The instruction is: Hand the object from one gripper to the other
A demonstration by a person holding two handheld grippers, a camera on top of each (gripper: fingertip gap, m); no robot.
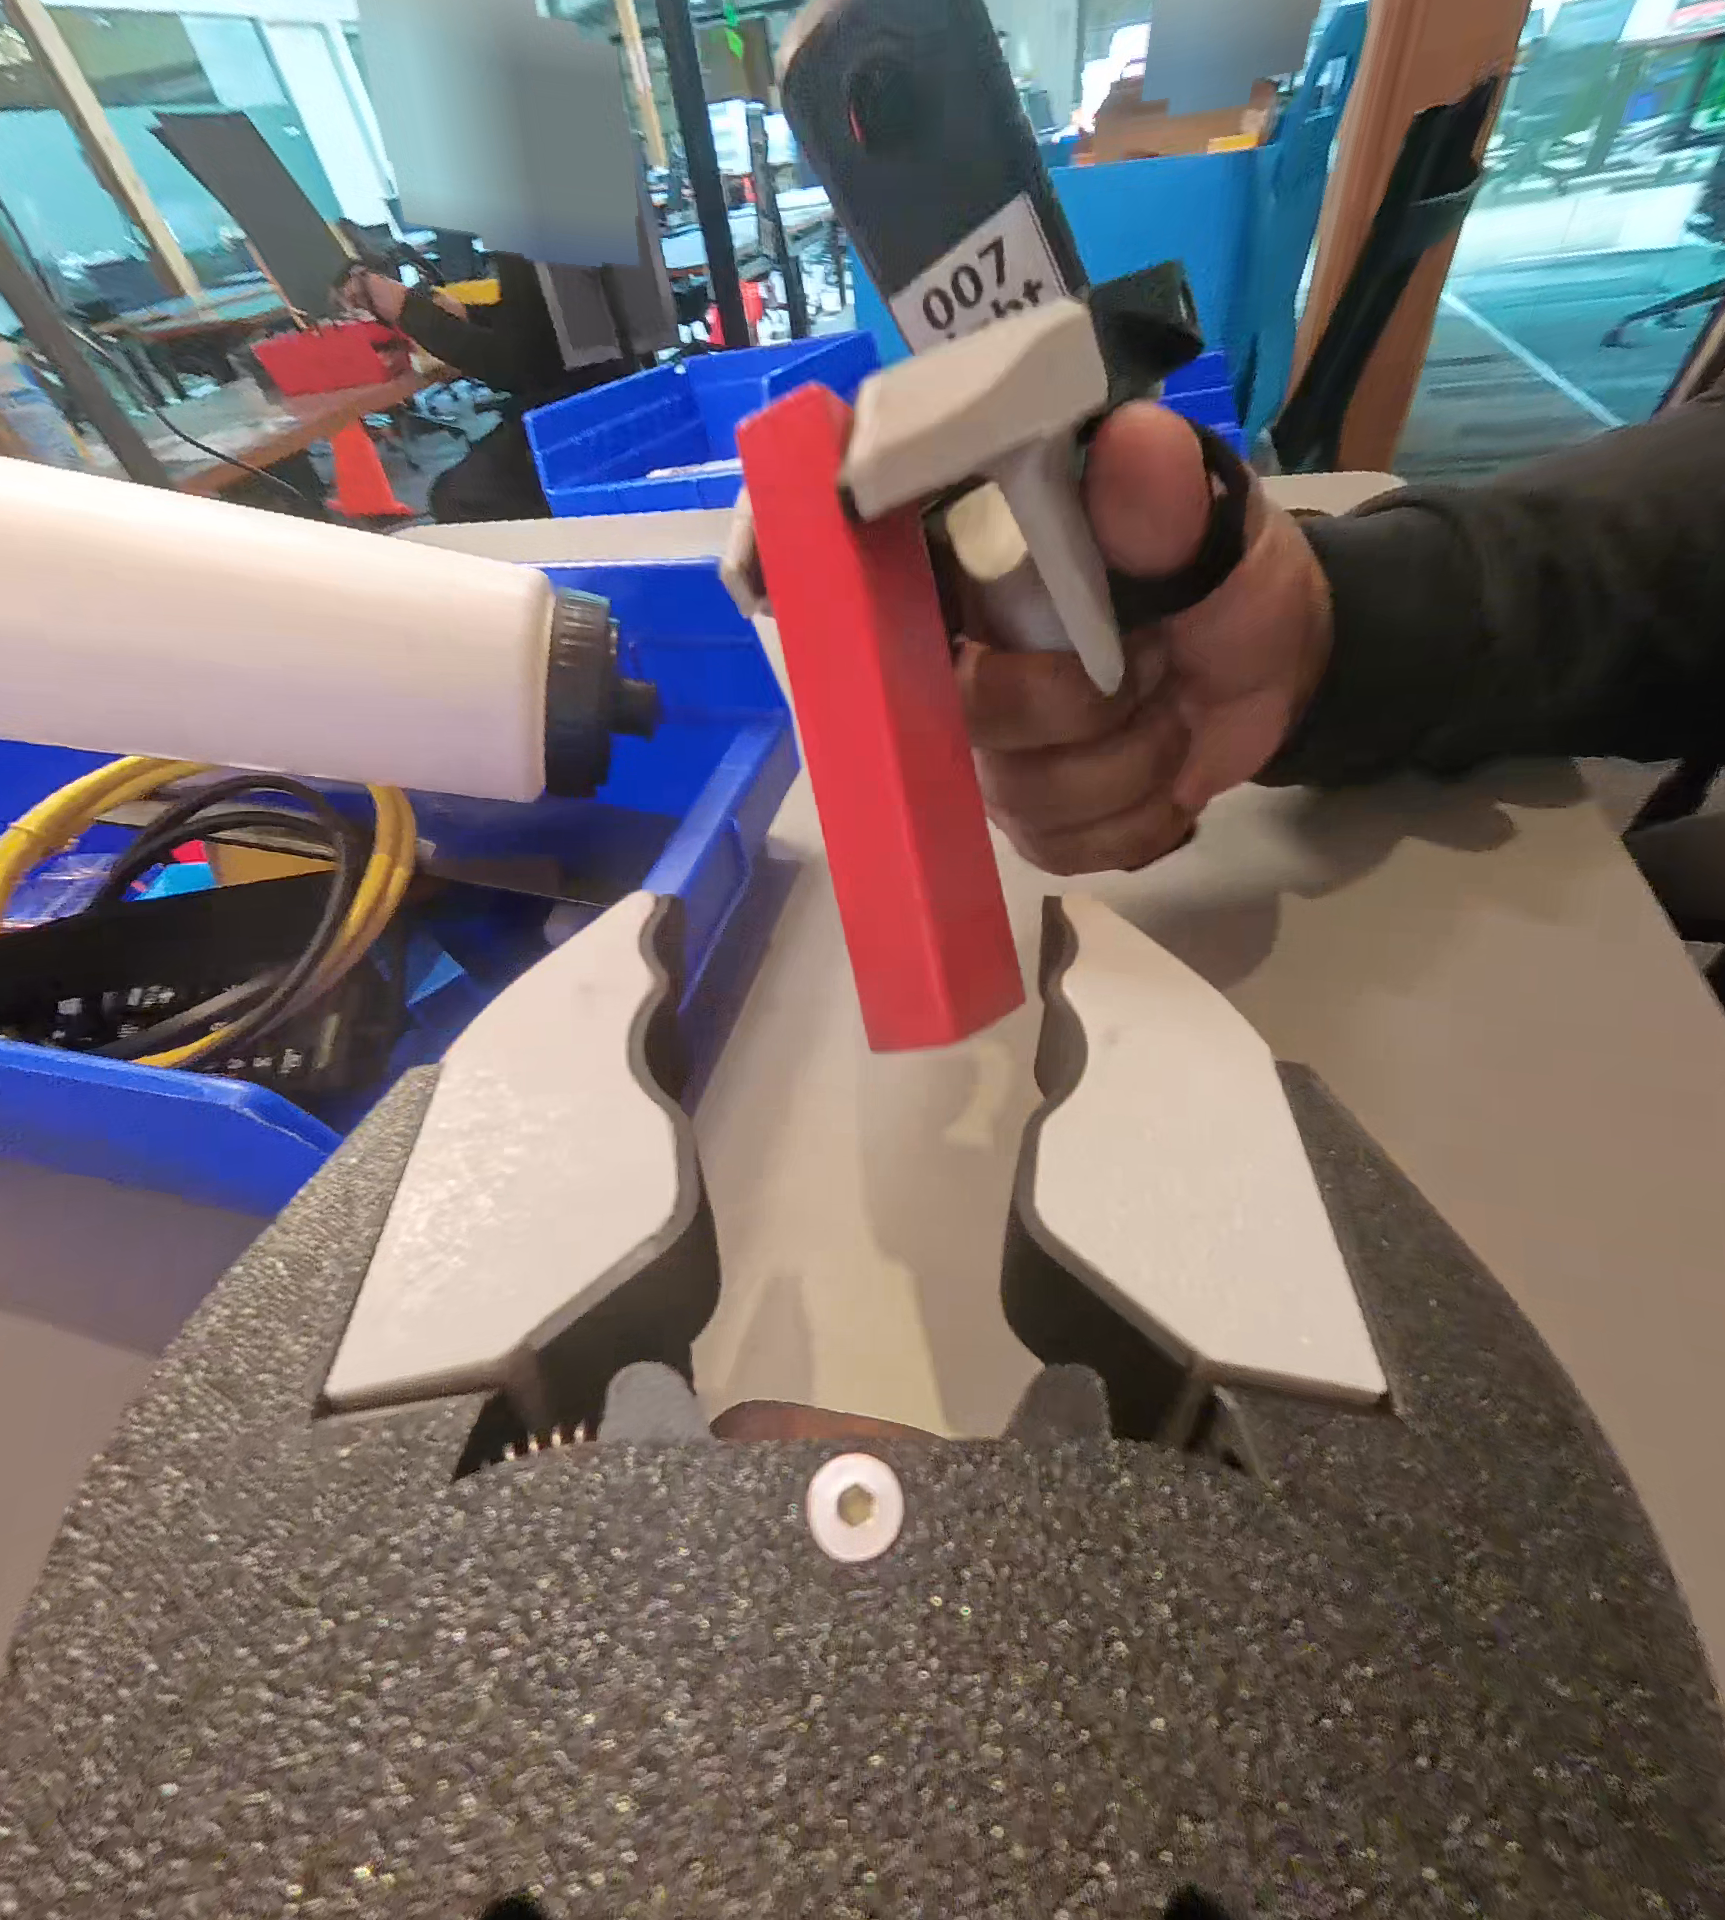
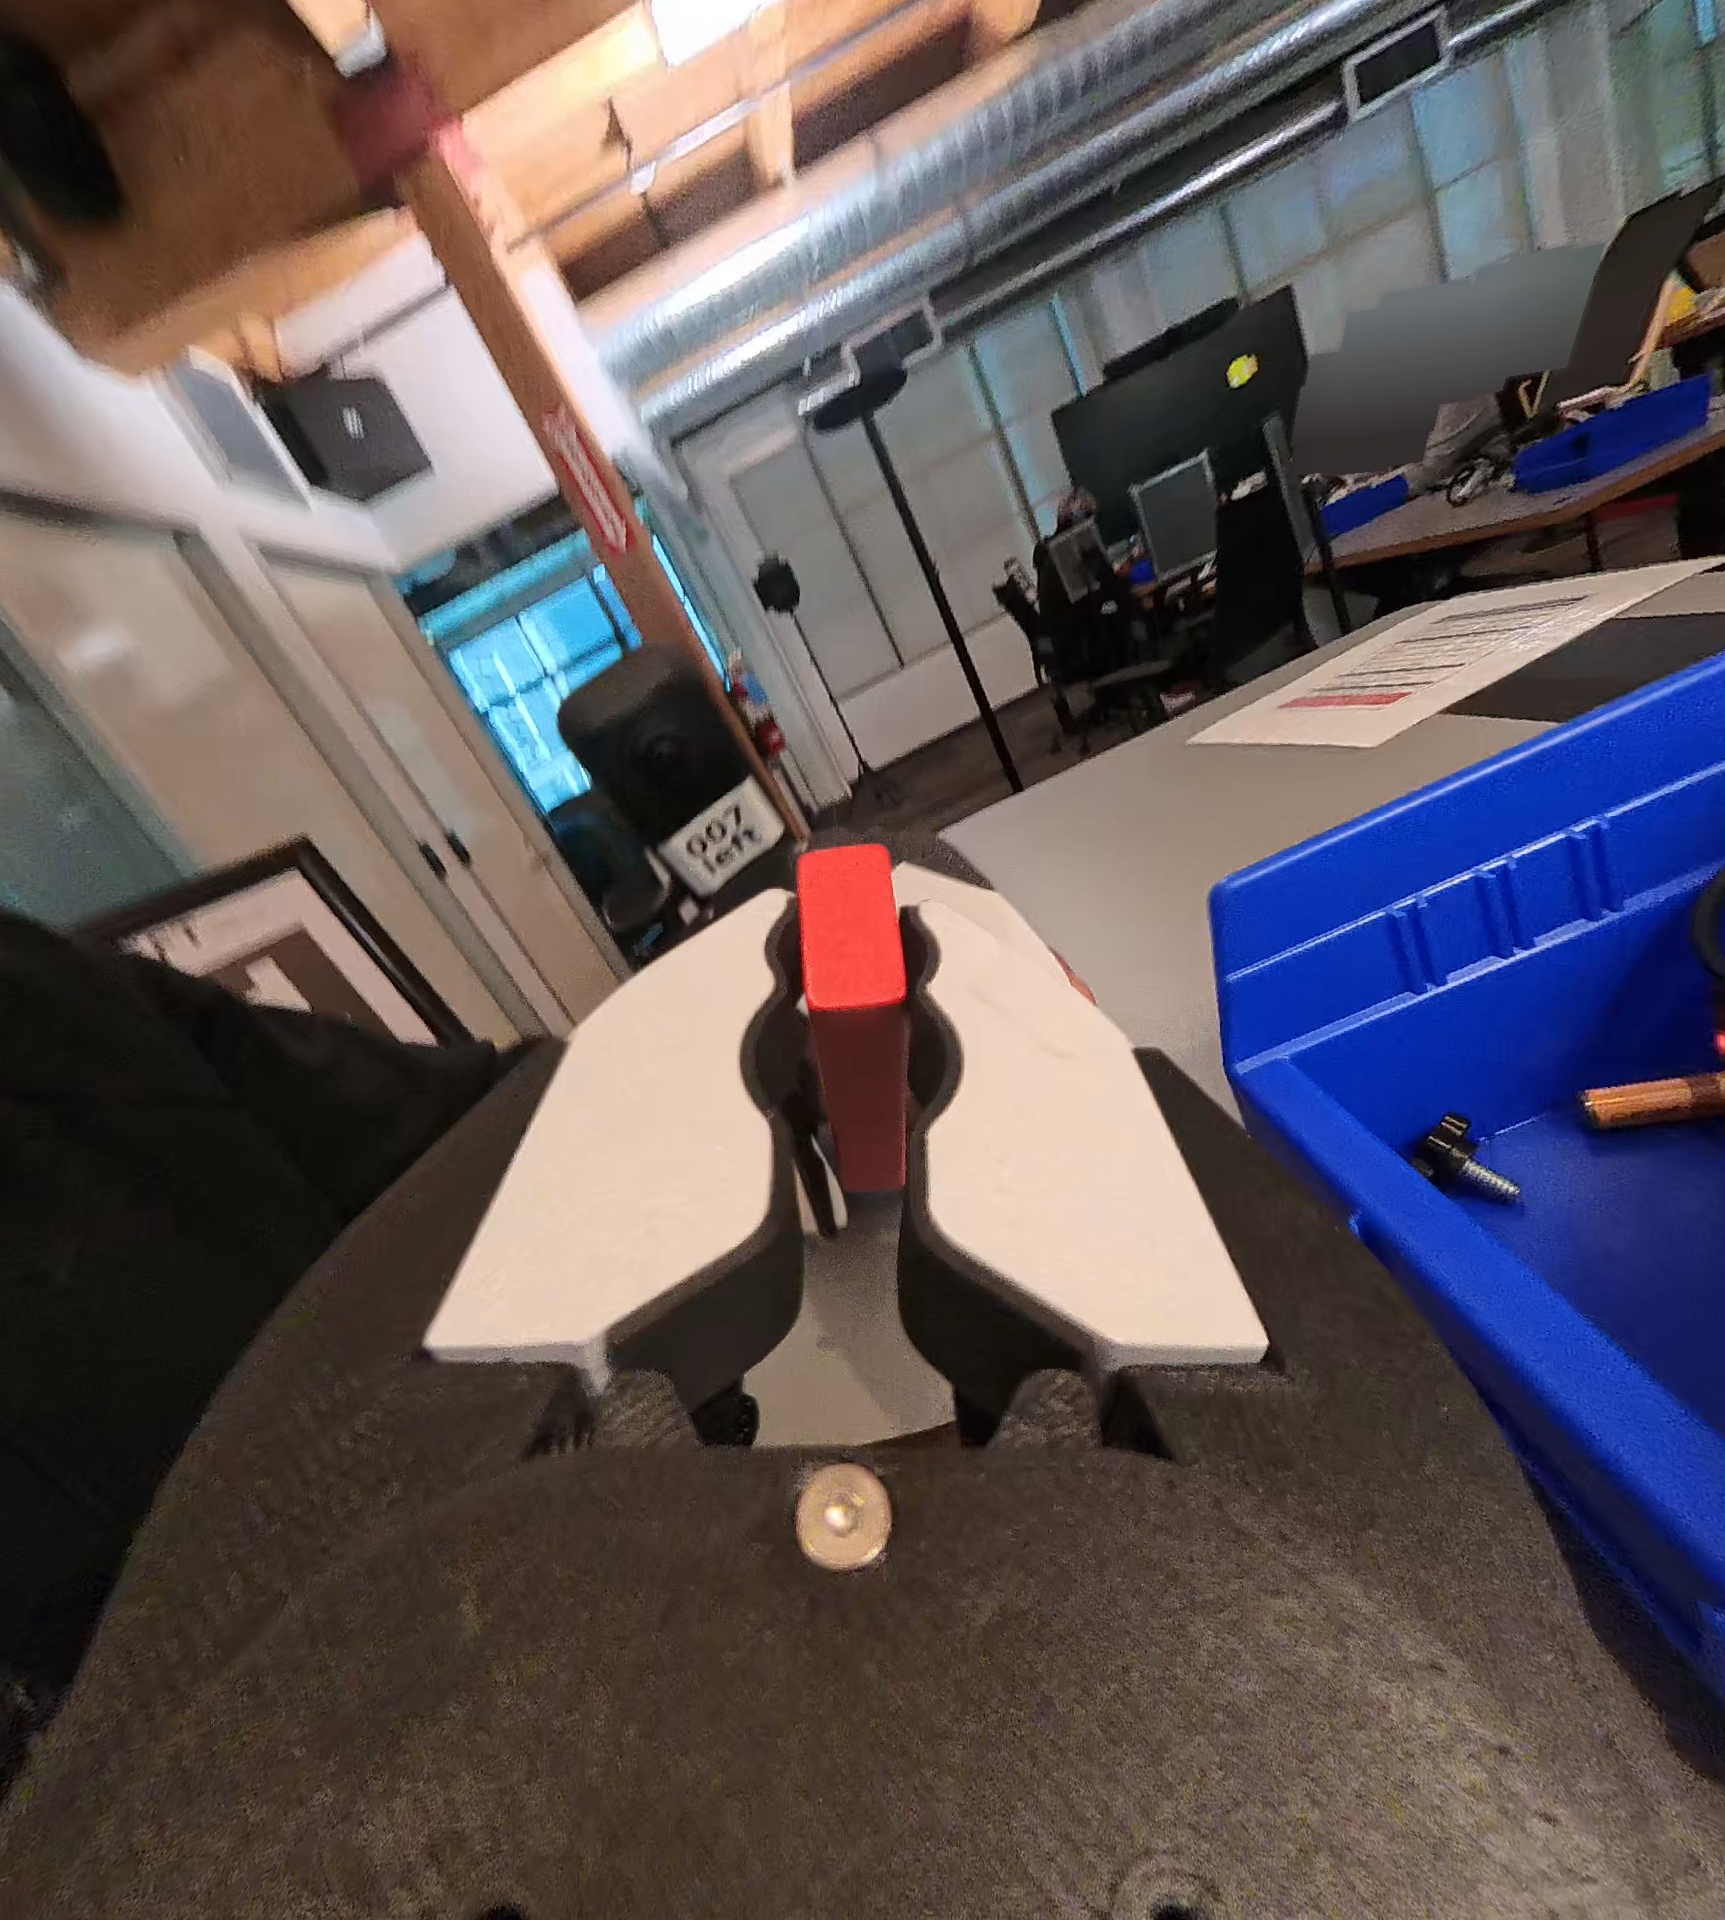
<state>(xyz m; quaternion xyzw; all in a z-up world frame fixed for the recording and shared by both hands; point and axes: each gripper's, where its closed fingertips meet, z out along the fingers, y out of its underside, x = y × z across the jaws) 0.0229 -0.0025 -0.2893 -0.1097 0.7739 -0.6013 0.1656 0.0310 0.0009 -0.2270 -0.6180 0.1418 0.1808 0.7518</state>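
The right claw (image 2: 850, 961) is clenched on the upper end of a long red rectangular block (image 1: 879, 727), holding it slanted above the grey table (image 1: 1357, 1039) so its lower end hangs just ahead of the left claw (image 1: 853, 1023), whose fingers are spread and grasp nothing. If the right claw lets go before the left one clamps, the block would likely drop to the table or tip toward the blue plastic bin (image 1: 110, 1101) of cables. Each handle carries a white printed label, and a printed sheet of paper (image 2: 1440, 665) lies farther off.

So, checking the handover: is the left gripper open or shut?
Open: the left gripper has its fingers spread, the red block hanging between them untouched.
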